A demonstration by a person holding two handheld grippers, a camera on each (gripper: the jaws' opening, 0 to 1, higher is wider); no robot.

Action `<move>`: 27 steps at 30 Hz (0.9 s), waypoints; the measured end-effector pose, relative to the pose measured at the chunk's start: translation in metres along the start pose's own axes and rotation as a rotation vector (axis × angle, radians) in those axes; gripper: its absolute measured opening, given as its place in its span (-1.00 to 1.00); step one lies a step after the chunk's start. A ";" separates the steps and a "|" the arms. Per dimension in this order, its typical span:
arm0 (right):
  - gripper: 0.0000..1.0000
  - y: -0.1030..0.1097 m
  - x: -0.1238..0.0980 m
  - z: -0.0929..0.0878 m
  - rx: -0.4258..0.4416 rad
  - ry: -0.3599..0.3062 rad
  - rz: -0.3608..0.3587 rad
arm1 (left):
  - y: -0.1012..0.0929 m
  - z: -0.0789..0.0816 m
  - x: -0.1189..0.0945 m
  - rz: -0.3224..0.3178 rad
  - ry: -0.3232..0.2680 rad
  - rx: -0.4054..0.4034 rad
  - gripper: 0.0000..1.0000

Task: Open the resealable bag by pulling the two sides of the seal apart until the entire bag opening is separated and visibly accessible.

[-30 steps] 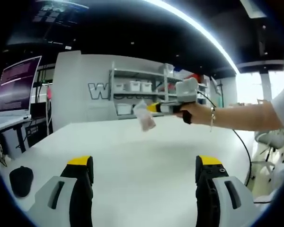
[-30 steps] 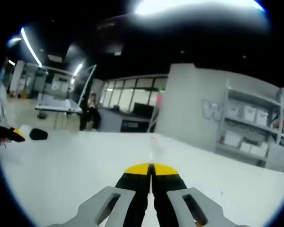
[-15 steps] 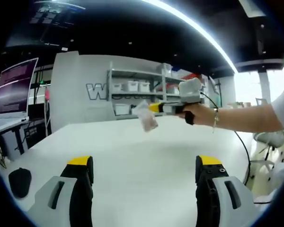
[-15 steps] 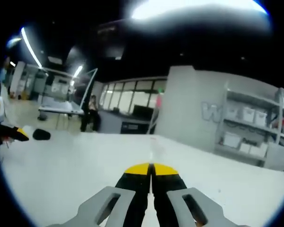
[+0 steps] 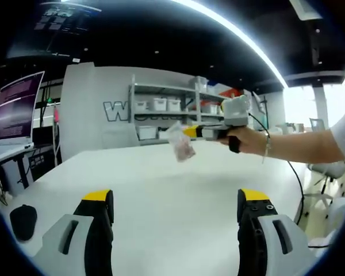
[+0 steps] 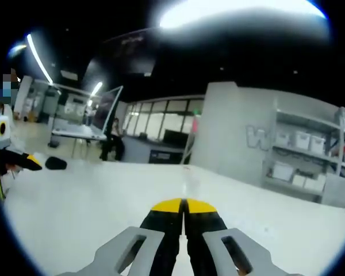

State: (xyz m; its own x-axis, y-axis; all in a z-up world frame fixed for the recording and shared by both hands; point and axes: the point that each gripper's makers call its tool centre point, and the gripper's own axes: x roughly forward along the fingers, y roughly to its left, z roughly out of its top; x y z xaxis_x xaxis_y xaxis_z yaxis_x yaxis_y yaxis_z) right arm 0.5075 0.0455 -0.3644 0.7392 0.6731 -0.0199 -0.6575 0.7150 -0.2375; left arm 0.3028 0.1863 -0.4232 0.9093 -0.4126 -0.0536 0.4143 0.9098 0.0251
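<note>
Beyond the wide-open left hand-held gripper, the right hand-held gripper pinches the resealable bag by one edge; a weak pinch could drop it.

Bag seemingly clear, crinkly plastic; table smooth, matt white.

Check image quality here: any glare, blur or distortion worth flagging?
Left gripper view: fisheye bends the ceiling light strip; the window is blown out; the held bag looks soft. Right gripper view: a ceiling light flares white, and the white table shows faint sheen.
</note>
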 end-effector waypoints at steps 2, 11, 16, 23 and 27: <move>-1.00 0.000 -0.002 0.000 0.003 -0.002 0.001 | -0.001 0.000 0.000 -0.001 0.002 0.001 0.73; -1.00 -0.001 -0.013 0.002 0.011 -0.017 -0.003 | -0.002 0.002 0.000 -0.001 -0.001 0.003 0.73; -1.00 0.002 -0.020 -0.001 0.005 -0.014 0.004 | -0.005 0.003 0.000 -0.006 -0.001 0.005 0.73; -1.00 0.001 -0.030 0.001 0.005 -0.026 0.003 | -0.008 0.002 0.000 -0.012 0.001 0.006 0.73; -1.00 0.002 -0.035 0.000 0.001 -0.026 0.004 | -0.010 0.003 0.000 -0.015 0.000 0.005 0.73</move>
State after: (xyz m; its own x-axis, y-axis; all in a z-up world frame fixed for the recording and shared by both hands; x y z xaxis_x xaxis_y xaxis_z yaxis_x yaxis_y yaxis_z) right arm 0.4798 0.0234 -0.3647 0.7327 0.6805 0.0047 -0.6604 0.7127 -0.2366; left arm 0.2990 0.1775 -0.4209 0.9031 -0.4259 -0.0545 0.4277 0.9034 0.0290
